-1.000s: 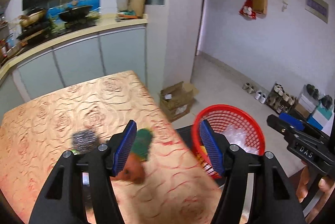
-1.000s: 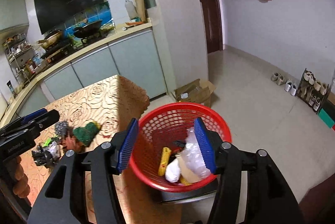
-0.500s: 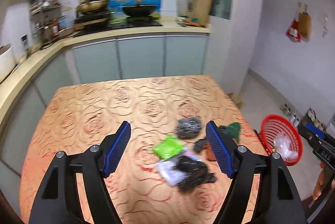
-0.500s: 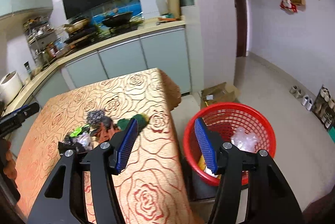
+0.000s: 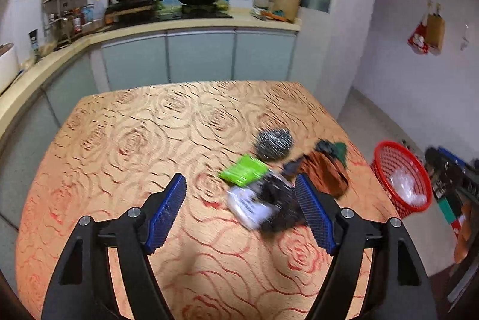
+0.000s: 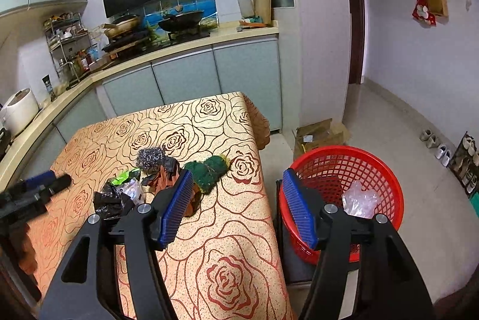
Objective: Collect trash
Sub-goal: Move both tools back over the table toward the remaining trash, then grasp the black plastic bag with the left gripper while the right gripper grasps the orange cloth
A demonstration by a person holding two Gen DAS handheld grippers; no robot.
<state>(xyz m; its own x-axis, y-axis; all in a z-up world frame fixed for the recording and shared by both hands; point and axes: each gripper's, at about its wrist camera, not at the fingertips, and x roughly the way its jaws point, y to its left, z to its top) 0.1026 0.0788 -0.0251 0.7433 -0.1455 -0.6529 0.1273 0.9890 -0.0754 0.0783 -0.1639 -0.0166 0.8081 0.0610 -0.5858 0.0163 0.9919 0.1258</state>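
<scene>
Left wrist view: a second ago it faced the red basket [image 5: 401,176]; now the left tool [image 5: 239,210] has swung back over the counter [image 5: 125,140], and the trash pile sits from 12 to 2 o'clock of its tips. Its jaws have just been opening and stand wide apart, nothing between them. The white wrapper [image 5: 250,204] and black crumpled bag [image 5: 278,200] lie nearest, the green packet [image 5: 244,170] and steel scourer [image 5: 273,144] beyond.

In the right wrist view the right tool [image 6: 236,204] has left the basket [image 6: 344,167], which now lies at its 3 o'clock. Its jaws too have been opening, and they are empty. The green sponge [image 6: 209,170] sits just ahead.

Likely a drop-off is done and another pickup starts.
</scene>
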